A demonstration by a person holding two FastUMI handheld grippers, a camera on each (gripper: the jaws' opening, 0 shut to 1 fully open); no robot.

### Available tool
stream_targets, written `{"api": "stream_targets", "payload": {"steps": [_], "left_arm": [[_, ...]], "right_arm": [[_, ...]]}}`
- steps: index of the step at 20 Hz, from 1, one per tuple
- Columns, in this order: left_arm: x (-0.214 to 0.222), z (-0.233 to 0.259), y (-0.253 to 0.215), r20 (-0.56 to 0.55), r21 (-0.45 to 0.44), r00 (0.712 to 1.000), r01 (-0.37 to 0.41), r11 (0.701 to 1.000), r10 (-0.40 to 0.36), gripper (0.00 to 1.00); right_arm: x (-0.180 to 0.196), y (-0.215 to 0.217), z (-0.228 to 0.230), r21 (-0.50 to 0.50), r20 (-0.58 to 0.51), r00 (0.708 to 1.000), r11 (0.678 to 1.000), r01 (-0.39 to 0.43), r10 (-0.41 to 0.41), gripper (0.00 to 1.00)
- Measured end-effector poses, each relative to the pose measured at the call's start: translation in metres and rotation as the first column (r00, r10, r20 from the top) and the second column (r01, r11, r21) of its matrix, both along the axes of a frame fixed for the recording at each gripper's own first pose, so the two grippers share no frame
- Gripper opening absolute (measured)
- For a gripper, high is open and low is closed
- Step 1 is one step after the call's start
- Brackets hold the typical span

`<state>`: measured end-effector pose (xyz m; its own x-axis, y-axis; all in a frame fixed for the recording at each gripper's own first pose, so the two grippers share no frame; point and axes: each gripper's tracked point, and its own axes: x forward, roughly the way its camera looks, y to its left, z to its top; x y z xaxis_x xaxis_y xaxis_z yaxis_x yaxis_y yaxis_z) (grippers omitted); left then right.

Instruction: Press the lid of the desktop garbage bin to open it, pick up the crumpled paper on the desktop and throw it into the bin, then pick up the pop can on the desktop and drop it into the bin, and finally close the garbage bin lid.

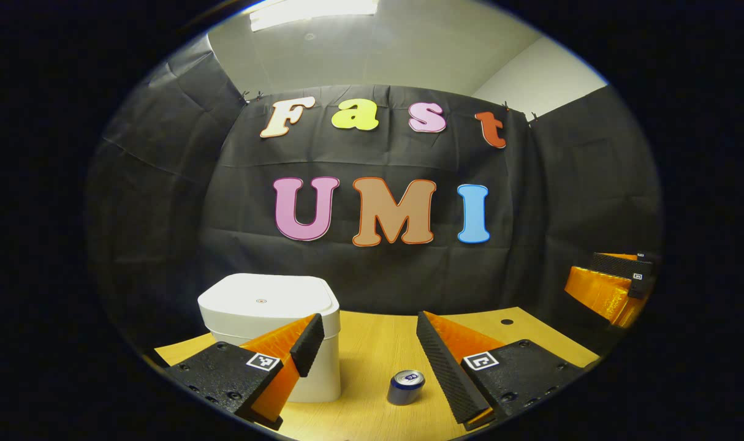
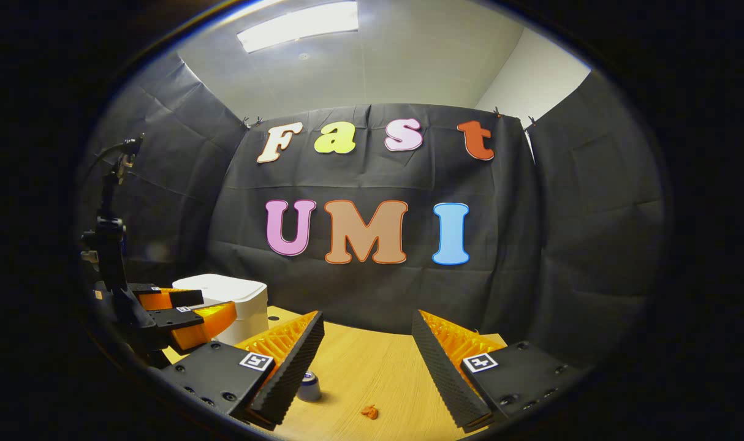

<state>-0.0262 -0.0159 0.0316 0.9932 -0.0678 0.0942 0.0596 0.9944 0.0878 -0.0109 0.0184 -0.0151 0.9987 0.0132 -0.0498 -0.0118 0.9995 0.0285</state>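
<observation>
Both spread, empty: left gripper (image 1: 366, 340), right gripper (image 2: 366, 343). Garbage bin (image 1: 268, 318) shut at desk's left; pop can (image 1: 406, 387) upright just beside it; crumpled paper (image 2: 369, 412) nearer — small, light, likely to skid from a careless pinch.

Right gripper (image 2: 366, 349) held open above the wooden desktop (image 2: 372, 373), with the bin (image 2: 234, 306) at far left.

The jaws are spread wide with nothing between them. A small crumpled paper (image 2: 369, 412) is seen on the desktop between the fingers; the pop can (image 2: 309, 386) stands upright, partly hidden by one finger. The left gripper (image 2: 191, 315) is seen before the white bin, whose lid is closed.
</observation>
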Motion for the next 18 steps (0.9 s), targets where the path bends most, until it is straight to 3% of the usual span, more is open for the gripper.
{"api": "stream_targets", "payload": {"steps": [18], "left_arm": [[-0.0082,0.0075,0.0046,0.030,0.012,0.998,-0.051,0.999,0.050,0.93]], "right_arm": [[-0.0078,-0.0018,-0.0016,-0.025,-0.020,1.000,0.999,-0.020,0.020,0.96]]}}
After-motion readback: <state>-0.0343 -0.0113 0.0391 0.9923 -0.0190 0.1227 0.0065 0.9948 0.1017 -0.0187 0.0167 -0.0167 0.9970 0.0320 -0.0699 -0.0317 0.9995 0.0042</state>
